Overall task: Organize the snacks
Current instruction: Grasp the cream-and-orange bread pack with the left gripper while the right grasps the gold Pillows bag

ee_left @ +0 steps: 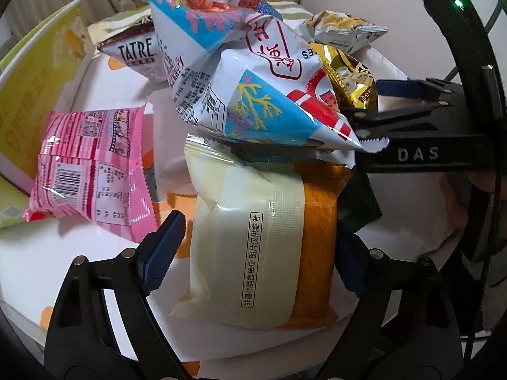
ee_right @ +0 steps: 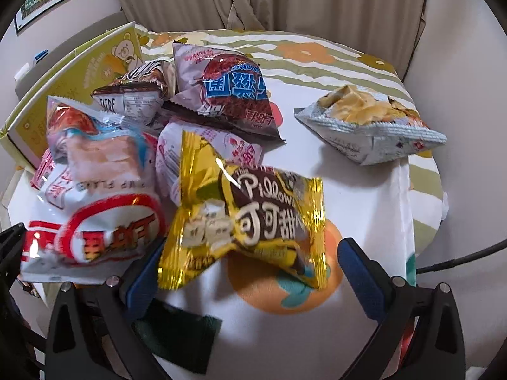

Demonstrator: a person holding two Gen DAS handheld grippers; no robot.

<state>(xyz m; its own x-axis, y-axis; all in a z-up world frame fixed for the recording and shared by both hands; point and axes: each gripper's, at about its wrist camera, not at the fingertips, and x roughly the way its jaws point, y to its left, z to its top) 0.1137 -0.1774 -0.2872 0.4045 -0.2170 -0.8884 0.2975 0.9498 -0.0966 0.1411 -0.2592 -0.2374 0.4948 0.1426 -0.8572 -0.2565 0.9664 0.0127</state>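
Observation:
Snack packets lie heaped on a round table with a fruit-print cloth (ee_right: 364,171). In the left wrist view my left gripper (ee_left: 253,253) is open around a cream and orange packet (ee_left: 263,247). A blue and white packet (ee_left: 253,85) rests on top of it. My right gripper (ee_left: 396,101) comes in from the right. In the right wrist view my right gripper (ee_right: 250,272) is open, with a gold cocoa packet (ee_right: 250,218) between its fingers. A white and red packet (ee_right: 95,221) lies to its left.
A yellow box (ee_right: 63,95) stands at the left edge of the table. A pink packet (ee_left: 92,171), a TATRE packet (ee_left: 136,53), a purple packet (ee_right: 228,91) and a silver chip packet (ee_right: 370,126) lie around. Curtains hang behind.

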